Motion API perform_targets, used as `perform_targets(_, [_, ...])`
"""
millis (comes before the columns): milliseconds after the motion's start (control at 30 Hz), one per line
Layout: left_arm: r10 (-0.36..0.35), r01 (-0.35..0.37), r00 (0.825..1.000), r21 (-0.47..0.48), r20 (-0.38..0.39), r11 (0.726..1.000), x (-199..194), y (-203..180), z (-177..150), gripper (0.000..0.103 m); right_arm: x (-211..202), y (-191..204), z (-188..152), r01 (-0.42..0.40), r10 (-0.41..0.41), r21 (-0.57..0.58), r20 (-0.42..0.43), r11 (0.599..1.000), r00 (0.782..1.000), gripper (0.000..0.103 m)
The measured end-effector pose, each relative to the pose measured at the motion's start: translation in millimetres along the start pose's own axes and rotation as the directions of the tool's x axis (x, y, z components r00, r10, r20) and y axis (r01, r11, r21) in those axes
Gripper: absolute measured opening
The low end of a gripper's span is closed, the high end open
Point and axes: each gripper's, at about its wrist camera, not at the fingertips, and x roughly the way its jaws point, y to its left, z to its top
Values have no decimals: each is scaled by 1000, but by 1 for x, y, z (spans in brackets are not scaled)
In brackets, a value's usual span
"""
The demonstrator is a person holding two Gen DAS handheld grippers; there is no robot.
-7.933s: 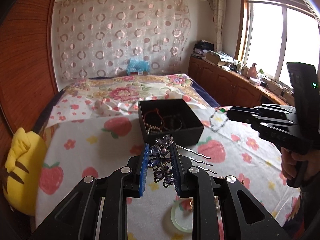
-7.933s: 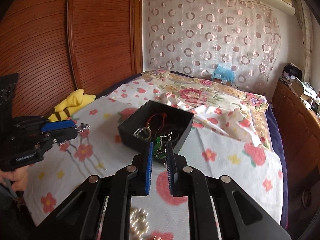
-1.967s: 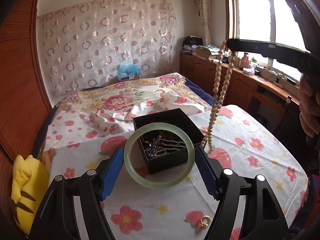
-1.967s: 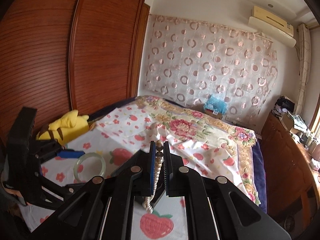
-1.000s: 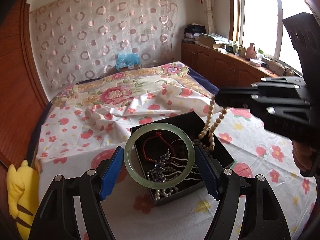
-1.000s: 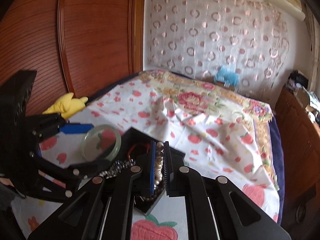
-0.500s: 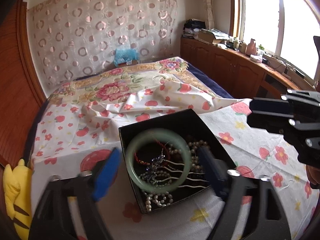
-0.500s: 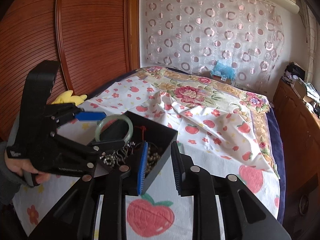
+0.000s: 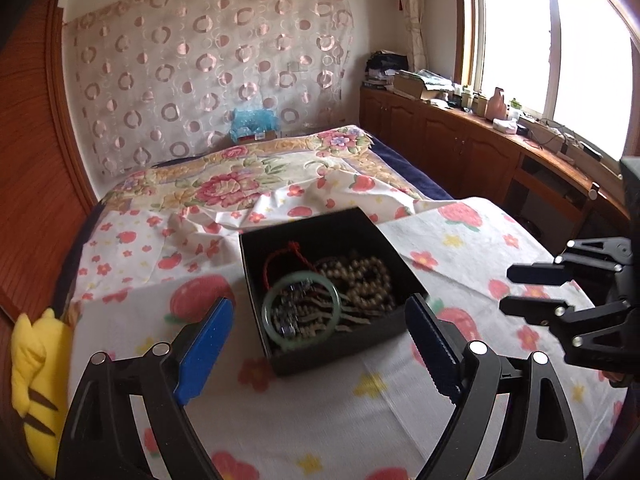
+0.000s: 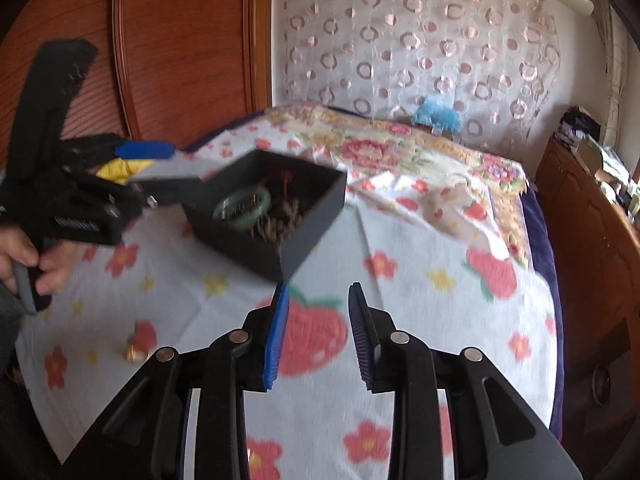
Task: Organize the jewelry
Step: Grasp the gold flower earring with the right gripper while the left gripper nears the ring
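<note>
A black box (image 9: pixel 340 350) sits on the strawberry-print sheet. In it lie a green jade bangle (image 9: pixel 267 322), a pearl necklace (image 9: pixel 360 276), a red cord bracelet (image 9: pixel 280 258) and a hairpin under the bangle. My left gripper (image 9: pixel 318 302) hovers just short of the box, open wide and empty. My right gripper (image 10: pixel 318 286) is drawn back from the box's near corner (image 10: pixel 312 236); its jaws are opening with nothing between them. It shows at the right edge of the left wrist view (image 9: pixel 508 289). A small gold ring (image 10: pixel 134 354) lies loose on the sheet.
A yellow plush toy (image 9: pixel 32 364) lies at the bed's left edge by the wooden wardrobe (image 10: pixel 180 60). Low cabinets (image 9: pixel 460 148) under the window line the right side. A hand (image 10: pixel 24 256) grips the left tool's handle.
The bangle left my left gripper and dropped into the box. The pearl necklace slid from my right gripper into the box; that gripper pulled back, sank and opened.
</note>
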Motion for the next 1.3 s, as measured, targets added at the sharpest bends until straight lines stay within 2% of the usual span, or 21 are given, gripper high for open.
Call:
perform_targets(233, [-22,22,1000,16,-19,1000,-20,-15,-29,84,1,12,-42,-22,22,-1,-65,1000,998,34])
perform_targets(367, [-38,40,998,34,-45,999,-26,-25,-47,84,-1,18,-55,-44,45,12,-75,999,996,34])
perform_targets(633, [-70,72,992,13,-100,997,-31,-34,-86,84,-9,31,-75,-73,74,13,-83,997,994,34])
perform_targets(833, [-80,83,989,19,-124,996,-35,-42,-101,84,-10,37,-86,-86,86,10,-98,996,991,34])
perform_targets(1000, [-85,90,986,29,-143,996,-34,-48,-112,84,-9,42,-92,-65,65,-8,-92,998,994,34])
perform_targets(1033, [-88,93,985,28,-146,995,-34,-48,-114,84,-9,43,-92,-56,55,-11,-90,998,994,30])
perform_targets(1067, [-90,95,985,27,-146,995,-34,-49,-115,84,-10,43,-92,-46,45,-15,-89,999,995,20])
perform_targets(1133, [-101,105,985,24,-143,994,-36,-50,-117,84,-10,43,-92,-44,43,-16,-87,999,995,15])
perform_targets(1300, [-105,113,982,41,-155,993,-35,-56,-119,61,-10,41,-92,-40,38,-18,-86,999,996,14])
